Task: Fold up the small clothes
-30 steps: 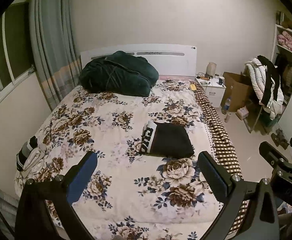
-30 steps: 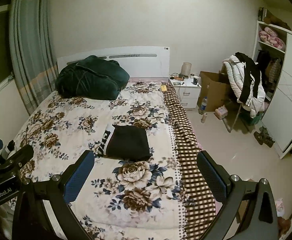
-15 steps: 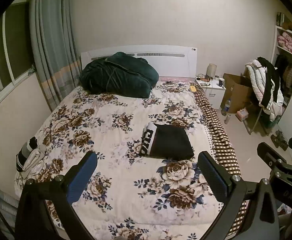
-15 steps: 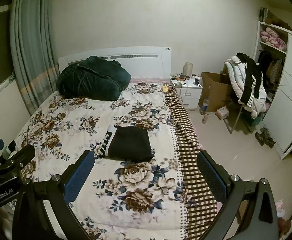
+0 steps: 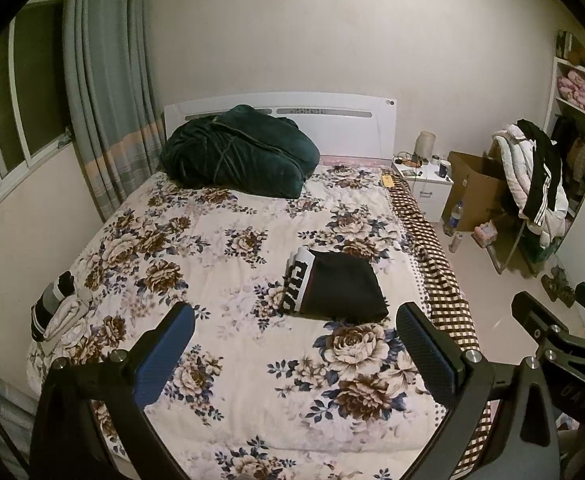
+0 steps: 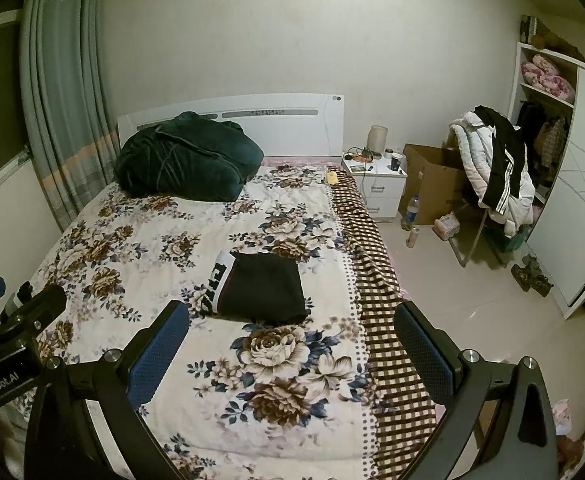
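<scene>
A black folded garment with a white lettered waistband (image 5: 334, 289) lies flat on the flowered bedspread (image 5: 232, 280), right of the middle; it also shows in the right wrist view (image 6: 262, 288). My left gripper (image 5: 292, 344) is open and empty, held above the foot of the bed, short of the garment. My right gripper (image 6: 292, 342) is open and empty beside it, over the bed's right edge. A small pile of light and striped clothes (image 5: 54, 312) lies at the bed's left edge.
A dark green bundle (image 5: 238, 152) lies at the headboard. A checked blanket (image 6: 376, 280) hangs on the bed's right side. A white nightstand (image 6: 378, 184), cardboard box (image 6: 432, 184), bottles and a clothes-laden chair (image 6: 492, 176) stand on the floor at right.
Both grippers have drawn back and risen slightly, so the bed and garment sit a little lower and smaller in view. Both stay open.
</scene>
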Demonstrator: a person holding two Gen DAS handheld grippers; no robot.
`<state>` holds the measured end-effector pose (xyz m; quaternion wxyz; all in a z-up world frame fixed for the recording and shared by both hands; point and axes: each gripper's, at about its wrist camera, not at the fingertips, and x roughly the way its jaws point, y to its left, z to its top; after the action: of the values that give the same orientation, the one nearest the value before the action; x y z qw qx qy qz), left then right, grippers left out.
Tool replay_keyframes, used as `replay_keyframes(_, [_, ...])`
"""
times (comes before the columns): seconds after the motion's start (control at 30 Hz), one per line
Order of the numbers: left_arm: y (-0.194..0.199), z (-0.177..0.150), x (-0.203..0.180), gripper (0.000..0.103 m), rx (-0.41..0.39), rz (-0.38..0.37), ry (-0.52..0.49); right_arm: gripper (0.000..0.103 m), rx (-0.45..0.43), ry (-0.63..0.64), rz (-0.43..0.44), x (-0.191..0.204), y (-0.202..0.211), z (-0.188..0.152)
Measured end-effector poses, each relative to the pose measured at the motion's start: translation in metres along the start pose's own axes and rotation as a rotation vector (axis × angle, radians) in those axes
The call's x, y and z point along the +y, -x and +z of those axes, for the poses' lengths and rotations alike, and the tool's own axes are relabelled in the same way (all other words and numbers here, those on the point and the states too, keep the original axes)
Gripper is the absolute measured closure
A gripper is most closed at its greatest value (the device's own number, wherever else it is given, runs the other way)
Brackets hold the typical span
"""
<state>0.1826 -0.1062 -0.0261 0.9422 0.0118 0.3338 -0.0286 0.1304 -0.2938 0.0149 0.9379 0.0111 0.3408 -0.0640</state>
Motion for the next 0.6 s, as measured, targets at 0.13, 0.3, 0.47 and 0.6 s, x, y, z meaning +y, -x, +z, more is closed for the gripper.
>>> replay_keyframes(0.13, [-0.0002, 0.0014, -0.0009, 0.000, -0.001, 0.003, 0.001, 0.000, -0.002, 0.000, -0.001, 0.0018, -0.0002, 0.0010])
replay_keyframes(0.3, [0.0002, 0.0004, 0.0002, 0.000, -0.002, 0.002, 0.000, 0.000, -0.001, -0.002, -0.002, 0.0007, 0.0002, -0.0012])
replay_keyframes(0.47, [0.0008, 0.0017, -0.0008, 0.000, -0.003, 0.009, 0.003, 0.000, -0.002, -0.002, -0.001, 0.0010, 0.0003, -0.0017])
replay_keyframes(0.6, [0.0015, 0.0024, -0.0007, 0.000, -0.005, 0.012, 0.003, 0.000, -0.002, -0.003, -0.001, 0.0011, 0.0008, -0.0028])
